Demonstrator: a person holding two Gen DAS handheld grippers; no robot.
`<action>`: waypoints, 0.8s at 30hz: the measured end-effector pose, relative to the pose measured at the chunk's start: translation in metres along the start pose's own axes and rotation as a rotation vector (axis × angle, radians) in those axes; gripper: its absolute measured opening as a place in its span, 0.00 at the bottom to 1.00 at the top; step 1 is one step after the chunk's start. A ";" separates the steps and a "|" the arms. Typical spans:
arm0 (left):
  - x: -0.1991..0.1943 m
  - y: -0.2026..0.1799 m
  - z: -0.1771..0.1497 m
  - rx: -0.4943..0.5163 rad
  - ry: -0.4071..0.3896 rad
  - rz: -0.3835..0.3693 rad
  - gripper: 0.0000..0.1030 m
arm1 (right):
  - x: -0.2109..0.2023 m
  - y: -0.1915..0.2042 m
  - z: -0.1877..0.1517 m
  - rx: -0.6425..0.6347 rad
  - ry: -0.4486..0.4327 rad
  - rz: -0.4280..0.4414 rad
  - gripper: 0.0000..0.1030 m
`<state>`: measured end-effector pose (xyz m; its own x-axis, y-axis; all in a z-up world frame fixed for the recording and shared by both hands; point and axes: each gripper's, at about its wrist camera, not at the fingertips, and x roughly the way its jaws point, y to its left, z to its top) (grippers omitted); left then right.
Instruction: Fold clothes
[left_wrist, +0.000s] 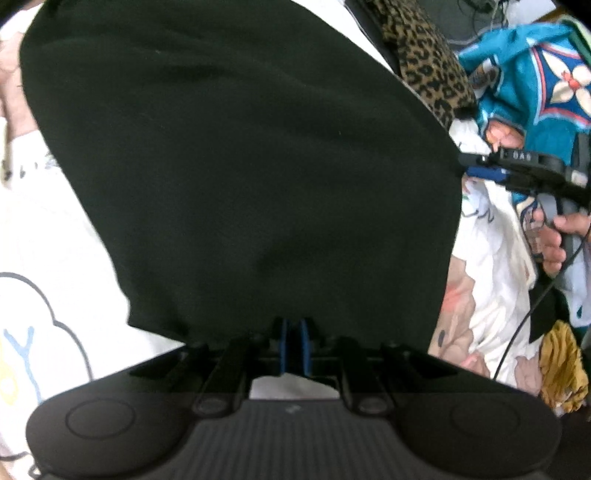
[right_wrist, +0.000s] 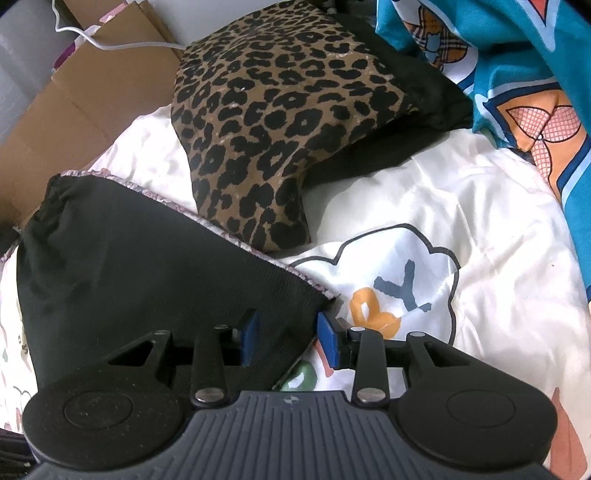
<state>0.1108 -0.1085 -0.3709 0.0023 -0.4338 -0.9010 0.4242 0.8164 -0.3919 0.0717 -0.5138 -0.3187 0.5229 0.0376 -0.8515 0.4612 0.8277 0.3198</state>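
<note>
White printed bedding (right_wrist: 461, 206) bears one black garment (left_wrist: 258, 166), left tongs (left_wrist: 292, 345) pinching, right tongs (right_wrist: 288, 334) spread

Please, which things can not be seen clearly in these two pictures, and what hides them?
- Left wrist view: the black garment fills the frame, hiding the bedding under it.
- Left wrist view: the left gripper pads are nearly together on its hem; the pinch itself is dark.
- Right wrist view: the right gripper body covers the garment's near edge.
- Garment type: cannot tell.
</note>
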 end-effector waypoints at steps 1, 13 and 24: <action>0.001 -0.004 -0.001 0.012 0.003 0.006 0.08 | 0.000 -0.001 0.000 0.003 0.002 0.000 0.41; -0.002 -0.020 -0.022 -0.026 0.061 -0.076 0.16 | 0.002 0.007 -0.008 0.024 0.032 0.030 0.41; -0.017 -0.013 -0.033 -0.134 0.059 -0.139 0.44 | -0.003 0.014 -0.012 0.028 0.044 0.073 0.42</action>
<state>0.0753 -0.0992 -0.3566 -0.1024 -0.5264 -0.8441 0.2920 0.7952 -0.5314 0.0678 -0.4953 -0.3170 0.5243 0.1225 -0.8427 0.4433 0.8056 0.3930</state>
